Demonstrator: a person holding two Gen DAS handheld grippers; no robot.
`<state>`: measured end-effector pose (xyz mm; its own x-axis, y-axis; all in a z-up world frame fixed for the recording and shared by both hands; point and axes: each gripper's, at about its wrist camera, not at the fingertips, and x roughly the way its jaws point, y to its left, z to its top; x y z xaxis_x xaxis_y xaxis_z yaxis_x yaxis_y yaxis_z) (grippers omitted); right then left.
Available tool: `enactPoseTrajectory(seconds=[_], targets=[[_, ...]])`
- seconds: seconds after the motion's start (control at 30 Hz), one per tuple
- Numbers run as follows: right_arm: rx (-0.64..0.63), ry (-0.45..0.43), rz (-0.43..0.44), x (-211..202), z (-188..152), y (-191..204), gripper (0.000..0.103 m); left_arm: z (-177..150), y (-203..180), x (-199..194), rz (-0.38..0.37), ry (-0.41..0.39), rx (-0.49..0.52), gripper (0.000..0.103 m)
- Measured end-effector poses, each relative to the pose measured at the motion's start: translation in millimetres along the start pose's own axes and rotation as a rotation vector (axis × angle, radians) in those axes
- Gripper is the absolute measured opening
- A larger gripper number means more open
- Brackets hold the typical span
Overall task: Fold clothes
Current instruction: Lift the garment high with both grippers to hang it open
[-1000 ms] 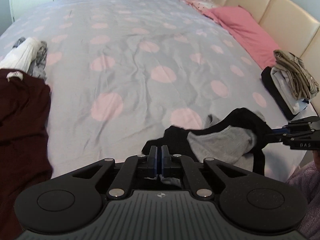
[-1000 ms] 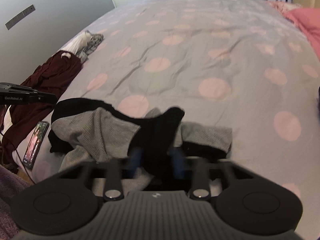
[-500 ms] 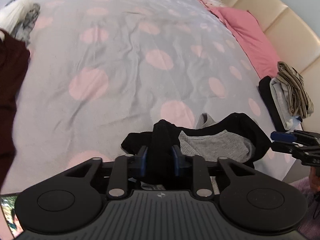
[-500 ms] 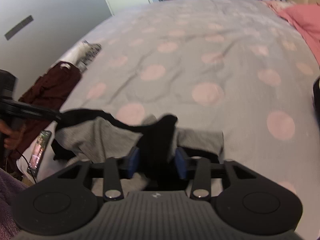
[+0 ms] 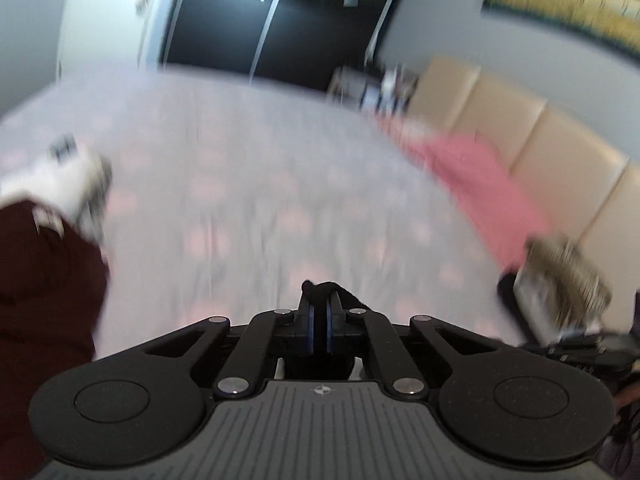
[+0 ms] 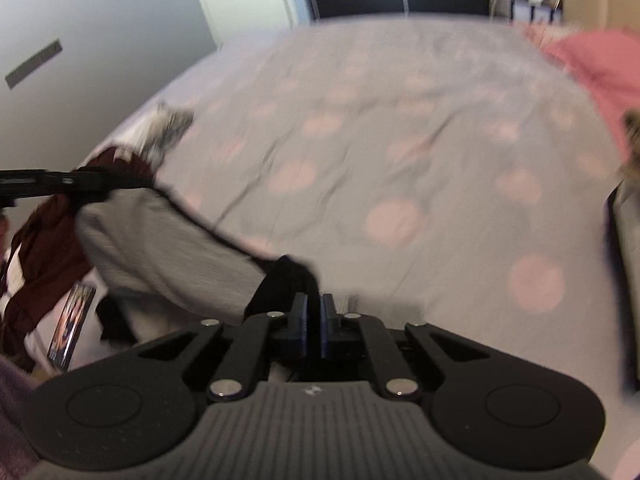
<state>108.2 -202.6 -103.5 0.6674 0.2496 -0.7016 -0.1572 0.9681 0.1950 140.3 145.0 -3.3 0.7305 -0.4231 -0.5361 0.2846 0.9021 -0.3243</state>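
**Right wrist view: grey-and-black garment hung between two closed grippers**

Right wrist view, near field: the right gripper is seen with its jaws drawn together on a bunch of black fabric at one corner of the grey-and-black garment. The jaws have just been closing; cloth is between them. From this grip the garment's top edge is seen to run up and to the left, to the left gripper, where the opposite corner is pinched. The long axis is therefore spanned between the two hands, roughly crosswise in front of the person, with the grey body sagging below that line. The garment is judged to be lifted off the polka-dot bedspread, though blur prevents certainty about its lower hem.

Left wrist view, near field: the left gripper is seen nearly shut on a knot of black trim; its jaws have likewise just been closing on the cloth.

Middle distance: a maroon garment is noted at the left edge of the bed, with a white-and-grey item behind it. A stack of folded clothes is noted at the right.

Far field: a pink pillow lies against the beige headboard.

Judgement: both corners are equally in hand; the next move likely depends on keeping the edge taut before laying flat.
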Motion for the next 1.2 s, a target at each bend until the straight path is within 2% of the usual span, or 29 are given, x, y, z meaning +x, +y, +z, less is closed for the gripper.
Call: enactPoseTrajectory(seconds=[0.1, 0.2, 0.27, 0.33, 0.4, 0.43, 0.7, 0.93, 1.0, 1.03, 1.07, 1.1, 1.13, 1.2], targets=[[0.011, -0.07, -0.002, -17.9, 12.0, -4.1, 0.004, 19.7, -14.0, -34.0, -0.032, -0.146, 0.006, 0.003], [0.014, -0.076, 0.042, -21.4, 14.0, 2.9, 0.005, 34.6, -33.4, -61.7, -0.058, -0.269, 0.033, 0.003], [-0.009, -0.067, 0.052, -18.8, 11.7, 12.8, 0.01, 43.1, -44.3, -76.6, -0.08, -0.317, 0.037, 0.003], [-0.041, -0.055, 0.056, -15.0, 8.8, 24.1, 0.013, 45.5, -52.5, -82.3, -0.084, -0.322, 0.045, 0.003], [-0.055, -0.055, 0.076, -13.8, 8.7, 32.6, 0.025, 47.9, -60.8, -88.1, -0.089, -0.326, 0.053, 0.003], [-0.06, -0.058, 0.085, -13.8, 8.6, 36.8, 0.036, 49.1, -64.9, -90.9, -0.091, -0.328, 0.057, 0.003], [-0.041, -0.057, 0.24, -14.9, 14.9, 76.6, 0.046, 44.7, -68.0, -101.8, -0.109, -0.309, 0.066, 0.003], [-0.058, -0.002, 0.245, 20.1, 16.4, 97.1, 0.057, 41.1, -76.1, -116.8, -0.141, -0.326, 0.101, 0.003], [-0.042, 0.039, 0.278, 36.2, 16.6, 98.2, 0.057, 40.5, -78.4, -120.0, -0.145, -0.33, 0.111, 0.003], [-0.047, 0.055, 0.275, 42.6, 15.7, 99.7, 0.053, 39.8, -78.8, -121.9, -0.143, -0.333, 0.117, 0.003], [-0.054, 0.071, 0.269, 48.2, 14.7, 101.1, 0.033, 39.7, -78.6, -123.1, -0.135, -0.337, 0.122, 0.003], [-0.064, 0.085, 0.256, 50.5, 12.9, 101.9, 0.017, 39.2, -77.1, -124.0, -0.122, -0.339, 0.122, 0.003], [-0.066, 0.093, 0.245, 49.3, 11.2, 101.5, 0.007, 38.7, -75.5, -124.9, -0.109, -0.341, 0.121, 0.003], [-0.05, 0.076, 0.224, 40.3, 13.2, 95.0, 0.007, 38.0, -70.3, -127.0, -0.084, -0.346, 0.111, 0.003]])
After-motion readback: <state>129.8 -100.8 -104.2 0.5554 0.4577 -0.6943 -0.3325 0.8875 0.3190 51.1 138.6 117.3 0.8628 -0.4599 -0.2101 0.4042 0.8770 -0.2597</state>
